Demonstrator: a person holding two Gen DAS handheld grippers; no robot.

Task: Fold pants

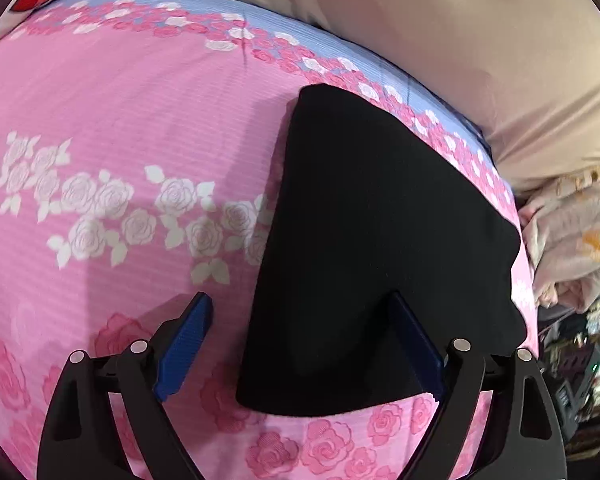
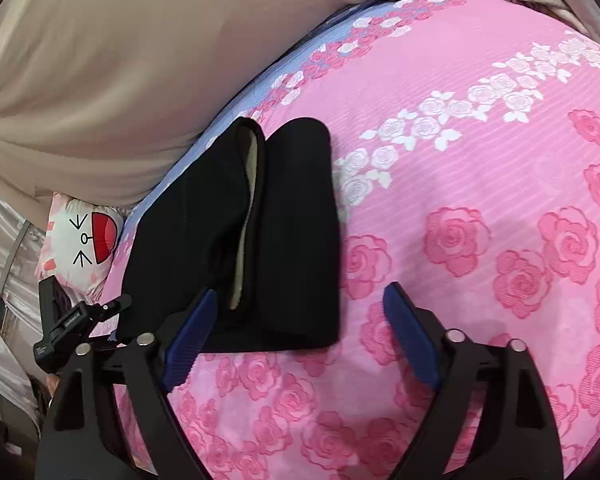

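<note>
1. The pants (image 2: 256, 236) lie folded into a compact black bundle on the bed (image 2: 480, 160), near its blue-edged side by the beige bedding (image 2: 100, 60), so the sheet bears them flat.
2. A pale lining shows along the middle fold, which suggests the halves are laid over each other.
3. The left gripper (image 1: 300, 336) hovers with fingers wide, straddling the bundle's near edge, holding nothing.
4. The right gripper (image 2: 300, 320) likewise stands wide and empty, so the folding looks nearly done.
</note>
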